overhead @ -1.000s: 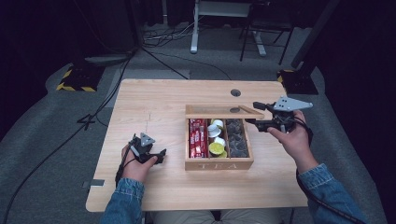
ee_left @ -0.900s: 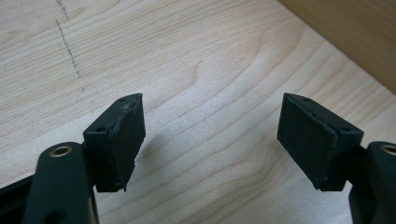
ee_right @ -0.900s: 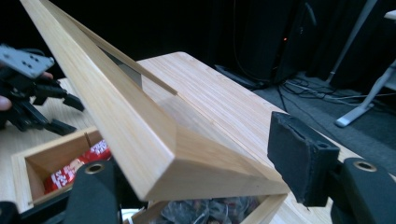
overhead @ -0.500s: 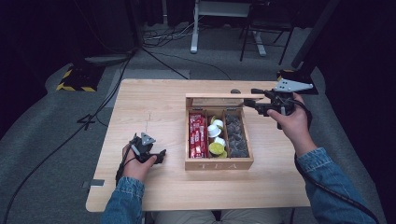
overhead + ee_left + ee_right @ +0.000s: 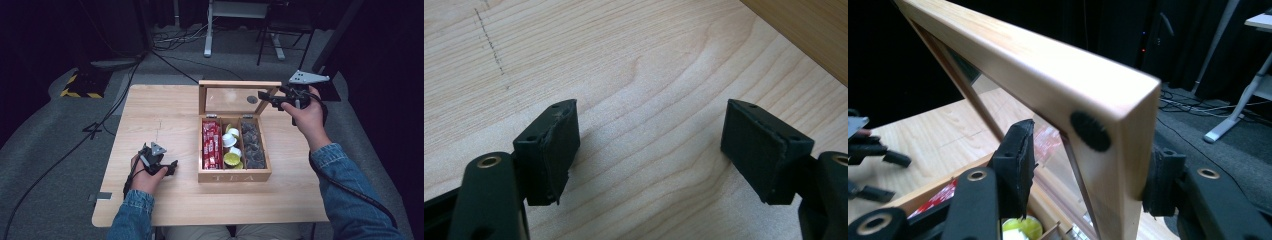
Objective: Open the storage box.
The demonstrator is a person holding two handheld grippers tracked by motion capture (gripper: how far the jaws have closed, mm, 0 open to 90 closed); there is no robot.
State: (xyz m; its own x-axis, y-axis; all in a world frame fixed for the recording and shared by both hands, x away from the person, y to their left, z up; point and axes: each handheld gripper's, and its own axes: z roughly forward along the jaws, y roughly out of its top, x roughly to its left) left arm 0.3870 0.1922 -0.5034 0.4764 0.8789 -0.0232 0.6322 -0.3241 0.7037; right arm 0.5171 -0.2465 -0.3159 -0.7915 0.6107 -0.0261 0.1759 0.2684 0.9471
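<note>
One lid, one gripper on it: the tea box stood open near the middle of the frame.

Two grippers were out, but only the right gripper (image 5: pixel 269 98) was at work, up in the upper right of the high view, its jaws set around the right end of the glass-paned lid (image 5: pixel 239 84), one pad in front of the frame and one behind; whether they pinched the wood or merely bracketed it I could not tell. That lid ran left to right across the picture and stood nearly upright over the back wall of the tea box (image 5: pixel 235 175), so any further swing looked to go away from the person. The right hand (image 5: pixel 306 111) reached in level from the side. The left gripper (image 5: pixel 171 166), jaws apart and empty, rested on the table (image 5: pixel 150 105) at lower left, just beside the box.
</note>
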